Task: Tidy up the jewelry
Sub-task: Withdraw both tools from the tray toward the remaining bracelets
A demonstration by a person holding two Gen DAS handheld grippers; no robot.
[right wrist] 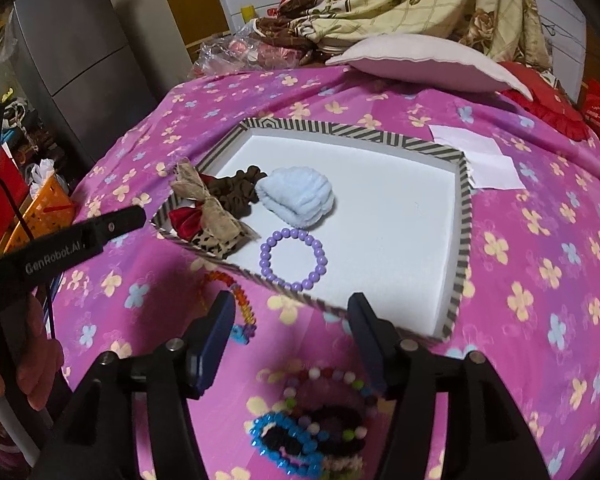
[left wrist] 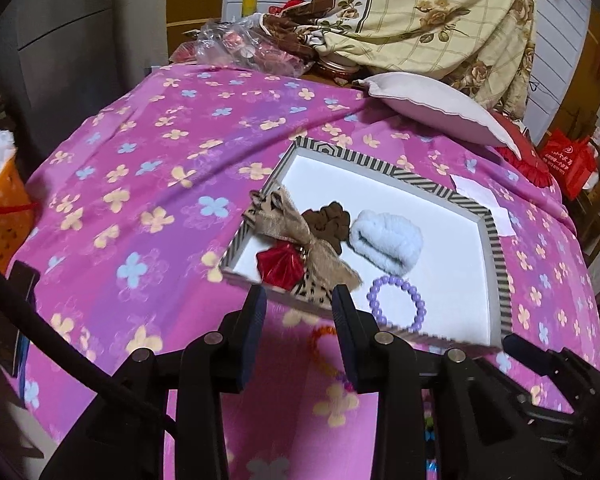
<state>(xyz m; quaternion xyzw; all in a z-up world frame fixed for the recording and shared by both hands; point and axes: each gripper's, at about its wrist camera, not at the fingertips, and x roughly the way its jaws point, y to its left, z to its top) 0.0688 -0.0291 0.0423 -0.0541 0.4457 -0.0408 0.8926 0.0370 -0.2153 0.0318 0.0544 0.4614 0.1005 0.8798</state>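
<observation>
A striped-rim tray (left wrist: pixel 496 248) (right wrist: pixel 464 216) with a white floor lies on the pink flowered cloth. Inside it are a leopard-print bow (left wrist: pixel 284 220) (right wrist: pixel 216 212) with a red piece, a brown scrunchie (left wrist: pixel 328 224) (right wrist: pixel 236 192), a pale blue fluffy scrunchie (left wrist: pixel 384 240) (right wrist: pixel 296 200) and a purple bead bracelet (left wrist: pixel 374 292) (right wrist: pixel 266 256). My left gripper (left wrist: pixel 300 308) hangs open over the tray's near edge, nothing between its fingers. My right gripper (right wrist: pixel 292 316) is open too, above the cloth just short of the tray. An orange bead bracelet (left wrist: pixel 320 334) (right wrist: pixel 240 300), a blue bead bracelet (right wrist: pixel 260 428) and a multicoloured bead string (right wrist: pixel 332 372) lie on the cloth.
A pale pillow (left wrist: pixel 432 104) (right wrist: pixel 420 64) and a flowered quilt lie beyond the tray. A white paper (right wrist: pixel 476 152) sits at the tray's far right corner. An orange basket (left wrist: pixel 0 216) stands left of the bed, a grey fridge (right wrist: pixel 72 52) behind it. A hand shows at lower left in the right wrist view.
</observation>
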